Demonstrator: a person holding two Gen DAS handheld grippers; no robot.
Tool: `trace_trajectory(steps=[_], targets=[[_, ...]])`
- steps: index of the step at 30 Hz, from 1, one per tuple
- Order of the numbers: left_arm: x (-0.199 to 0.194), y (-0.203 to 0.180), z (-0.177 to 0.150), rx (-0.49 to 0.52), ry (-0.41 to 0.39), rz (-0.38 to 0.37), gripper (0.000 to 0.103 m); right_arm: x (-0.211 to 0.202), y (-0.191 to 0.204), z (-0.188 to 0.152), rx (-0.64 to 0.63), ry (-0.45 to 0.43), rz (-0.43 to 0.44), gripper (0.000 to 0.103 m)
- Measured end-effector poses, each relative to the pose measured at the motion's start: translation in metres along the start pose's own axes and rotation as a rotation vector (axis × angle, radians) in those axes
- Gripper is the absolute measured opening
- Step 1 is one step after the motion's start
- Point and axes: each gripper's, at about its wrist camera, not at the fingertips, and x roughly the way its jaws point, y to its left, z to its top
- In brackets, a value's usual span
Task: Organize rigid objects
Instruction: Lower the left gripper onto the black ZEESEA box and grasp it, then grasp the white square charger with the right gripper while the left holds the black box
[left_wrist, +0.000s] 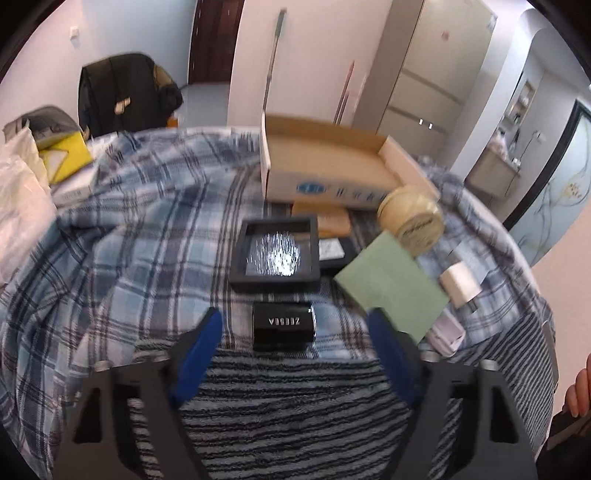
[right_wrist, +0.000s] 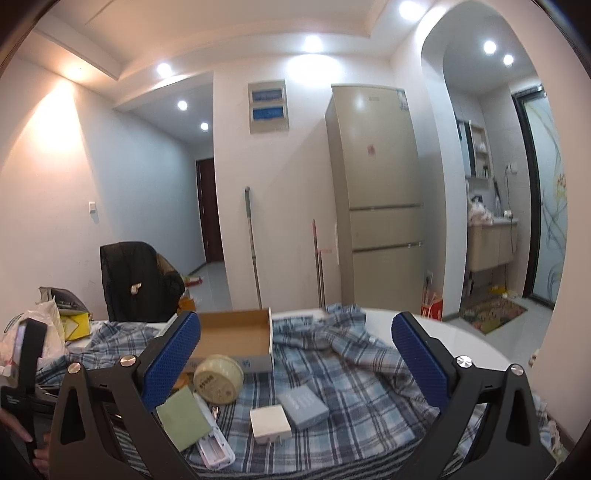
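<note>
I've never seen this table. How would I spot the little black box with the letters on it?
Find the open brown cardboard box at the far side of the plaid cloth. Come nearer to the square black frame with a shiny centre, and directly in front of that sits the small glossy black box with white lettering. Unlike the flat frame, it is chunky, solid and printed.
</note>
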Motion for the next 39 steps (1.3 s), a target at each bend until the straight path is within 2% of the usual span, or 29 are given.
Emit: trace_trajectory(steps=[3,4,6,7,14,17,20,22,23,24,26,29,32,34,39], targets=[[0.016,0.003,0.001,-0.013,0.058,-0.011,0.073,0.01,-0.006,-0.006,0.022,0.042,-0.004,0.103],[0.019,0.004,0.001,-0.016,0.063,0.0,0.069,0.012,-0.008,-0.008,0.028,0.052,-0.006,0.103],[0.028,0.006,0.0,-0.018,0.083,0.022,0.055,0.015,-0.012,-0.013,0.037,0.062,-0.01,0.103],[0.032,0.007,-0.001,-0.027,0.098,0.017,0.044,0.017,-0.014,-0.015,0.038,0.071,-0.015,0.103],[0.028,0.004,-0.003,-0.025,0.048,-0.008,0.042,0.035,-0.018,-0.021,0.031,0.16,-0.011,0.103],[-0.001,0.0,0.0,0.003,-0.026,-0.029,0.042,0.04,-0.013,-0.021,0.003,0.193,0.004,0.103],[-0.038,-0.011,0.002,0.05,-0.157,-0.027,0.042,0.045,-0.007,-0.02,-0.02,0.217,0.025,0.103],[-0.06,-0.02,0.003,0.09,-0.256,-0.027,0.042,0.049,-0.005,-0.018,-0.006,0.222,0.081,0.103],[-0.07,-0.025,0.001,0.119,-0.324,-0.018,0.042,0.053,-0.004,-0.016,0.006,0.231,0.109,0.1],[-0.076,-0.03,-0.002,0.144,-0.387,0.011,0.042,0.058,-0.002,-0.015,0.012,0.253,0.138,0.092],[-0.083,-0.039,-0.006,0.178,-0.45,0.037,0.042,0.071,0.007,-0.013,-0.006,0.323,0.215,0.083],[-0.086,-0.043,-0.006,0.169,-0.458,-0.015,0.042,0.082,0.023,-0.027,-0.06,0.387,0.241,0.076],[-0.083,-0.044,-0.008,0.162,-0.45,-0.028,0.042,0.103,0.031,-0.047,-0.089,0.445,0.176,0.076],[-0.081,-0.044,-0.008,0.161,-0.442,-0.031,0.042,0.119,0.035,-0.058,-0.111,0.52,0.167,0.075],[-0.081,-0.039,-0.015,0.144,-0.439,-0.029,0.042,0.145,0.029,-0.079,-0.065,0.69,0.21,0.045]])
